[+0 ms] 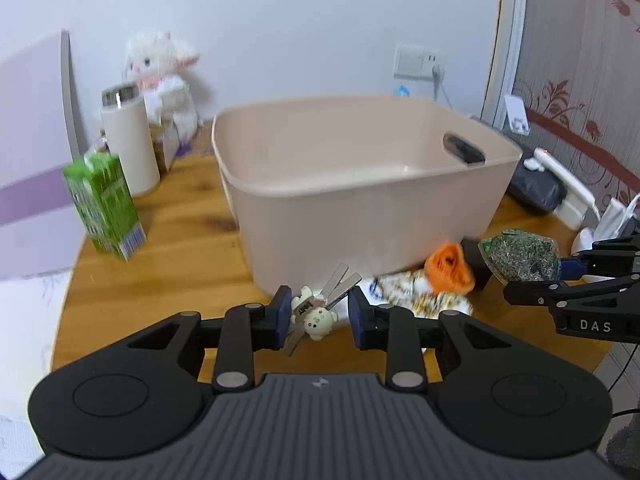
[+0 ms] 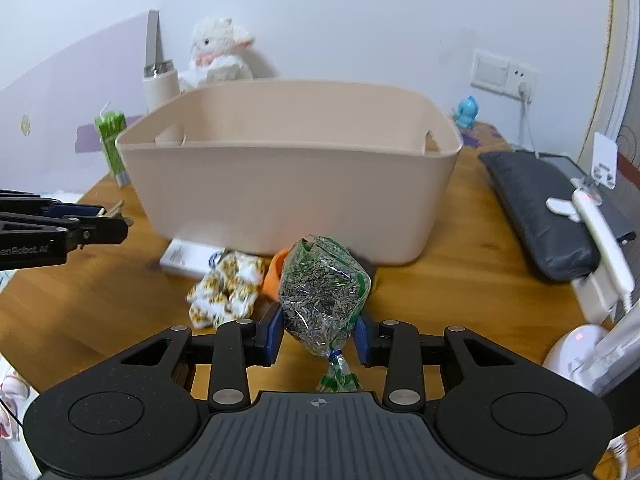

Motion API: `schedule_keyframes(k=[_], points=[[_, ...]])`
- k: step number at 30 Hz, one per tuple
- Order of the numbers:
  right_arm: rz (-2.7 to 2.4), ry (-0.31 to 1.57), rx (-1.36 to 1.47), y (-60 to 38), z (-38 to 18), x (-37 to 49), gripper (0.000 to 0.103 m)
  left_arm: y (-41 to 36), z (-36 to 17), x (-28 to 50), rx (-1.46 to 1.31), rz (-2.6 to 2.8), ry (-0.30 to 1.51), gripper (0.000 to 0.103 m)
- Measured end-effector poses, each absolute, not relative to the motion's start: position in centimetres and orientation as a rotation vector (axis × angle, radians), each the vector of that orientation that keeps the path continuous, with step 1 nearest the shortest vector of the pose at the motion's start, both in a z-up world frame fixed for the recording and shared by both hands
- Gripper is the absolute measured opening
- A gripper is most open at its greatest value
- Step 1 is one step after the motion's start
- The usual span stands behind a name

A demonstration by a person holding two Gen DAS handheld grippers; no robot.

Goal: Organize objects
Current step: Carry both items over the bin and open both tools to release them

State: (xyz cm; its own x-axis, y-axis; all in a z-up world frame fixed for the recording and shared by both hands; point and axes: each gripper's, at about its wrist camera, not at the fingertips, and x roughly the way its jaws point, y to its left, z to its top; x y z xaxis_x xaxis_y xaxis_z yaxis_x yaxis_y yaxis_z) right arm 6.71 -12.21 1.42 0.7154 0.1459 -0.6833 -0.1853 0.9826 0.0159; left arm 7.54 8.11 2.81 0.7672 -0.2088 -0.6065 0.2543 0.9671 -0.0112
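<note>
Two grippers before a beige bin (image 1: 360, 200) on the tabletop (image 1: 180, 264). Left gripper (image 1: 318, 318): jaws spread around a bunch of keys (image 1: 320, 306) with a bear charm, not pinching. Right gripper (image 2: 318, 334): jaws pinching a bag of seeds (image 2: 322, 292), just in front of the bin. Judged next: lift the bag clear of the rim before release. Legible: "DAS" on the right gripper; "Robot.AI" on the left.

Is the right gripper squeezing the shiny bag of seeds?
Touching. In the right wrist view, the right gripper has both blue pads pressed against the sides of the bag of seeds.
</note>
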Motion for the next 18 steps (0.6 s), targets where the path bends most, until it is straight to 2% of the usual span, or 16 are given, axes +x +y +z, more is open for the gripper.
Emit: schedule_keyframes(k=[10,18], points=[[0.159,0.627,-0.052,-13.7,6.0,7.4,0.033,6.4,7.5,7.2,0.078,-0.276,0.529,0.033],[0.145,0.564,-0.039,-14.7,8.5,9.9,0.034,4.5,9.6,10.3,0.079,-0.240,0.485,0.033]])
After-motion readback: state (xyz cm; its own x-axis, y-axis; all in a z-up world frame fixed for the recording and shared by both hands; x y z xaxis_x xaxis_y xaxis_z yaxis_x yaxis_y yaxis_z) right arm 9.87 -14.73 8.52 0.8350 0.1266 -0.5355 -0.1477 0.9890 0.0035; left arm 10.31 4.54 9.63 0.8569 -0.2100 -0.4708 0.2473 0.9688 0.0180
